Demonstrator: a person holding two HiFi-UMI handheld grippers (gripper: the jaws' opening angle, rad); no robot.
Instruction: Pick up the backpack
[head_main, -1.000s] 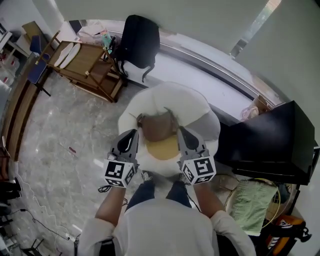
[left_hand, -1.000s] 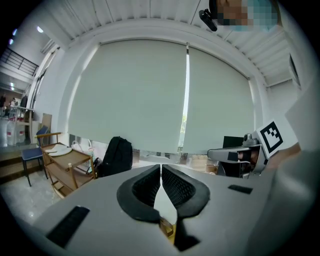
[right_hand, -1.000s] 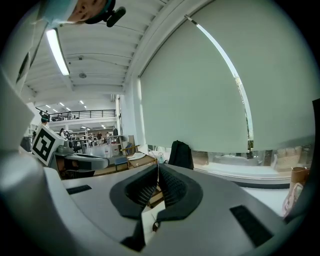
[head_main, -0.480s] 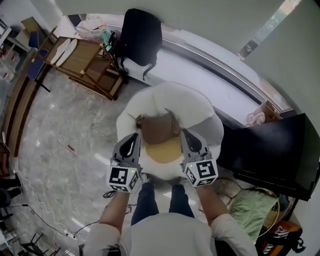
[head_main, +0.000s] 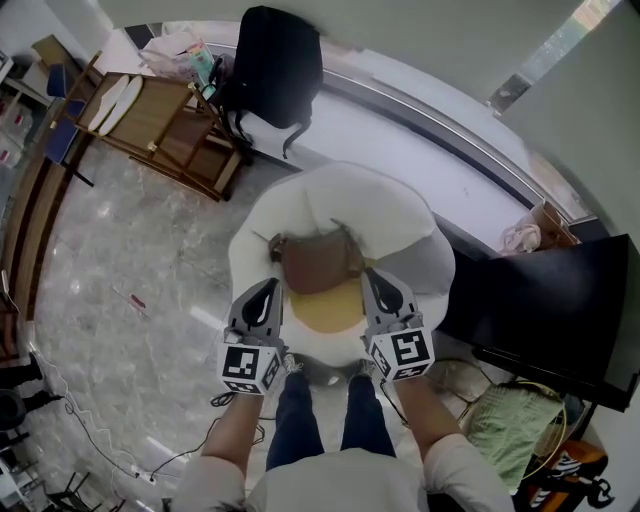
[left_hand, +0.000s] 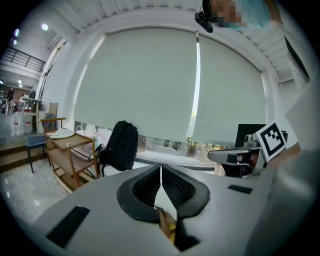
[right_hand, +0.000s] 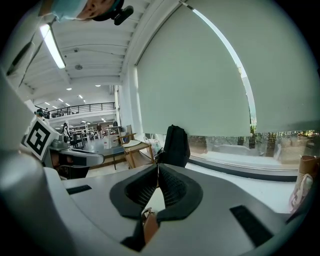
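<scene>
Where the backpack stands: the black backpack is upright on the white window ledge, just beside a wooden rack and well apart from both claws.
Nearer thing: a brown bag with straps lies on a white beanbag, touching a yellow cushion; I cannot tell whether it is a backpack too.
Left claw: jaws pressed together with nothing between them, at the cushion's left edge.
Right claw: jaws together, empty, at the cushion's right edge.
Step in hand: approach, by my reading; nothing is gripped yet.
Next move: probably bring a claw to the bag, spread its jaws, then close on a top handle or strap, since soft fabric would sag and slip from a grip on the body.
</scene>
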